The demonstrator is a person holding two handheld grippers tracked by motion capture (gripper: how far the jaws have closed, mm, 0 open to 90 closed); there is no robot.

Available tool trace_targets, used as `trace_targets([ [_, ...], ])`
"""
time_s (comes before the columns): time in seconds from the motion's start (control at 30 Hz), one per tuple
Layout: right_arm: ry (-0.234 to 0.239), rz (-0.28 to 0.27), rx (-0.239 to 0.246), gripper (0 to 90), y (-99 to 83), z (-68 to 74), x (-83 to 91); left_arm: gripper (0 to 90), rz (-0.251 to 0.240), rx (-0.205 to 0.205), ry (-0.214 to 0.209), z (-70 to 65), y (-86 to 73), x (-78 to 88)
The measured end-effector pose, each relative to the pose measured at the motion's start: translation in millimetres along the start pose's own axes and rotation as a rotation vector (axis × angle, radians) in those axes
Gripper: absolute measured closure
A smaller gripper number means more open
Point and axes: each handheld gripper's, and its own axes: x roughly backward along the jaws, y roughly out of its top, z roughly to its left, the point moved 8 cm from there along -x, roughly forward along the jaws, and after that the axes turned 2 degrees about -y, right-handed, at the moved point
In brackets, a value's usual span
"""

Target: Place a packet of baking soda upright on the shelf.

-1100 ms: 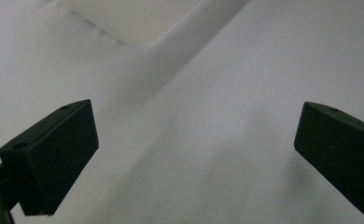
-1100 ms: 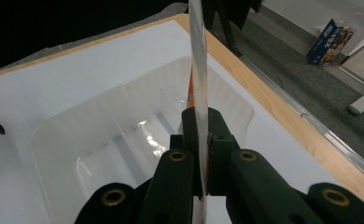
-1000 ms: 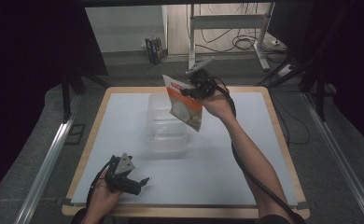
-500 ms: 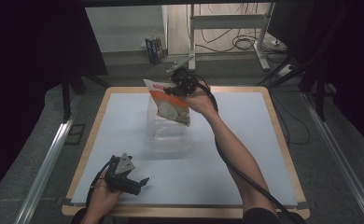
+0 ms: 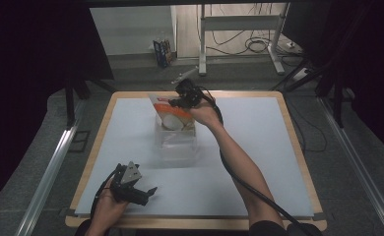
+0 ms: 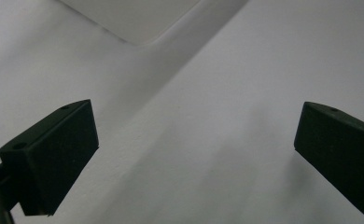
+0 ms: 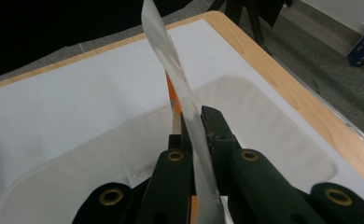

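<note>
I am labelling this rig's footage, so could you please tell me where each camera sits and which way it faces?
High view: above the person's side, looking forward and down on the table; both forearms, left gripper, right gripper.
Left gripper view: on that gripper, facing the bare tabletop between its parted jaws.
Right gripper view: on that gripper, looking along jaws clamped on the packet over the clear bin.
Shared: packet and bin show in the high and right gripper views.

Lab recording bay: white-topped table (image 5: 259,162) framed by black curtains (image 5: 27,73); floor cables (image 5: 259,46) and aluminium rails (image 5: 47,172) are seen.
</note>
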Motion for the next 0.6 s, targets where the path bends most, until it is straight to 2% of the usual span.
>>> trace_targets([
  [0.07,0.000,-0.015,-0.010,86.7,-5.9,-3.0,1.4,0.0,0.003,0.002,-0.002,-0.4,0.0,-0.2],
  [0.17,-0.036,0.014,0.000,86.5,-17.0,-9.3,3.5,0.0,0.006,0.001,-0.004,-0.8,0.2,-0.2],
  [0.3,-0.038,0.025,-0.011,86.0,-27.9,-11.8,5.2,0.0,0.009,0.003,-0.005,-1.4,0.2,-0.9],
  [0.4,-0.042,0.023,-0.012,84.1,-29.2,-12.3,5.4,0.0,0.009,0.002,-0.003,-1.4,0.1,-0.6],
  [0.5,-0.062,0.021,-0.006,76.0,-27.3,-13.0,6.7,0.0,0.008,0.003,-0.003,-0.7,-0.1,-0.6],
  [0.6,-0.081,0.007,-0.016,59.0,-23.9,-13.9,9.5,0.0,0.008,0.002,-0.002,-0.7,0.1,-0.7],
])
